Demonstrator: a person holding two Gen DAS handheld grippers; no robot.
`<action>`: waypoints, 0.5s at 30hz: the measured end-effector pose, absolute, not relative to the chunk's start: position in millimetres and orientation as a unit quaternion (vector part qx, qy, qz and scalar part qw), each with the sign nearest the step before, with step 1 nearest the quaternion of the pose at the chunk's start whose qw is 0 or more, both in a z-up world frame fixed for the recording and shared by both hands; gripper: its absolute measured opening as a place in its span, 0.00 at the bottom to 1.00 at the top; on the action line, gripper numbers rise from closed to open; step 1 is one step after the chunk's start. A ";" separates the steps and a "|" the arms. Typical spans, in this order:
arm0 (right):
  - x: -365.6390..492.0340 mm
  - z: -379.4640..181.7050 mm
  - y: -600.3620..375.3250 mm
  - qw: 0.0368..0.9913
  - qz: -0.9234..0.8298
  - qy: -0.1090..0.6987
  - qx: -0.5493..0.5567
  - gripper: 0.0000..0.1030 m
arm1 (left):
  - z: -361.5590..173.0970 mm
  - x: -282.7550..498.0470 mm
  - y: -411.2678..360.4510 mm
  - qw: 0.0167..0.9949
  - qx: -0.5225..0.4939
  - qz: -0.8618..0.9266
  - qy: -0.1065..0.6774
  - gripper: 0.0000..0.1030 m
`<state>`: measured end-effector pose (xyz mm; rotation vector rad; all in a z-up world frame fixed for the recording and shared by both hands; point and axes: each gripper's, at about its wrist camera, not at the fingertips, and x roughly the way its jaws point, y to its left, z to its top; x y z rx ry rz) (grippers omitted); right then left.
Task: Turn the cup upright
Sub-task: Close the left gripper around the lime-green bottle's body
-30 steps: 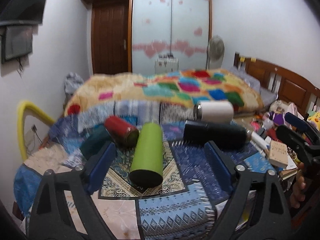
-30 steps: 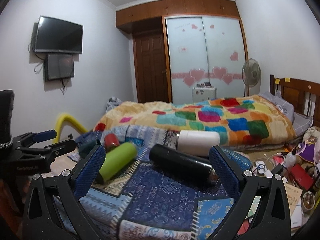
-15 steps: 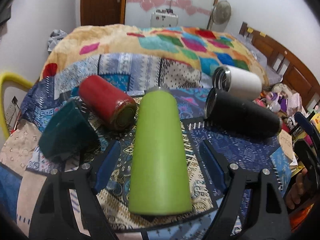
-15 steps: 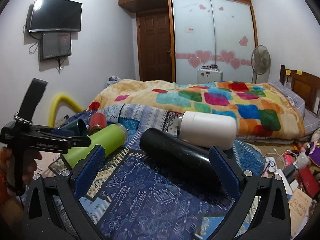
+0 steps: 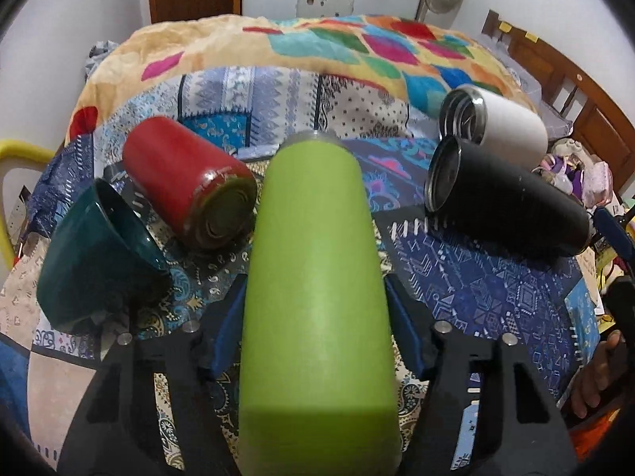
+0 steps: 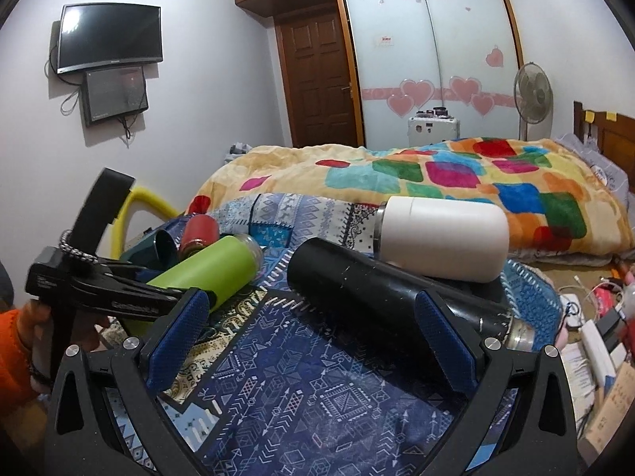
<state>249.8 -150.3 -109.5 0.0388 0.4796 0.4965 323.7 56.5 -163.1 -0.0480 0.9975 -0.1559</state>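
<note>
Left hand-held gripper [image 5: 313, 325] has moved in over the last sec. It was hanging back w/ the lime-green metal tumbler [image 5: 317, 277] out in front; now its blue pads [image 5: 228, 325] sit either side of it, much narrower gap. Right hand-held gripper [image 6: 313, 341] crept closer to the matte black tumbler [image 6: 389, 289].

The left gripper [image 5: 315, 317] straddles the green cup [image 5: 317, 289], which lies on its side on the patterned cloth [image 5: 496, 297] — its blue pads sit at the cup's flanks, seemingly touching, though contact is hard to confirm. Left of it lie a red cup [image 5: 186, 186] and a dark teal cup [image 5: 95, 258], both tipped over. To the right, a black cup [image 5: 508, 206] and a white cup [image 5: 496, 127] lie side by side, mouths facing left.
</note>
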 end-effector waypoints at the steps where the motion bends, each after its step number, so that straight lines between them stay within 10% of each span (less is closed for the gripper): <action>1: 250.0 -110.0 -149.9 0.941 0.244 0.234 0.020 1.00 | -163.6 324.6 56.6 0.875 -0.023 -0.076 0.478 0.63; 15: 245.0 -107.7 -147.8 0.938 0.255 0.236 0.011 1.00 | -162.6 309.9 49.9 0.875 -0.017 -0.078 0.477 0.62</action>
